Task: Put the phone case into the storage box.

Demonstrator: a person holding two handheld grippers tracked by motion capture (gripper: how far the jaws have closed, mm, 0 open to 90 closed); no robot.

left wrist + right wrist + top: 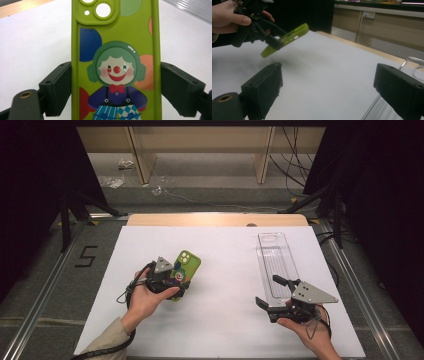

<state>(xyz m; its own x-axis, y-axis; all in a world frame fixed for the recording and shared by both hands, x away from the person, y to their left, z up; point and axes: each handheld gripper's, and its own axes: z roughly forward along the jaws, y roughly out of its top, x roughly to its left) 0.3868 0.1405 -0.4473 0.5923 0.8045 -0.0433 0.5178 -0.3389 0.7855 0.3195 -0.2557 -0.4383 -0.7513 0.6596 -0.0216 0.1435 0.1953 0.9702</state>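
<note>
Left of the clear tray (276, 265), our left gripper (172, 282) squeezes the green phone case (187, 266) by its sides, lifted so it can travel. Our right gripper (272, 294) waits beside the tray, jaws wide and empty.

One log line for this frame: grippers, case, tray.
left gripper: shut on green phone case, lifted off table | right gripper: open, empty, beside clear tray

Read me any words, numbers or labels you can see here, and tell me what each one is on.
"5": black mark on the grey floor strip left of the white table.
Green phone case, held in the left tongs: a clown picture and coloured dots, no words.
Clear tray by the right tongs: no readable text.
Nothing else legible.
</note>
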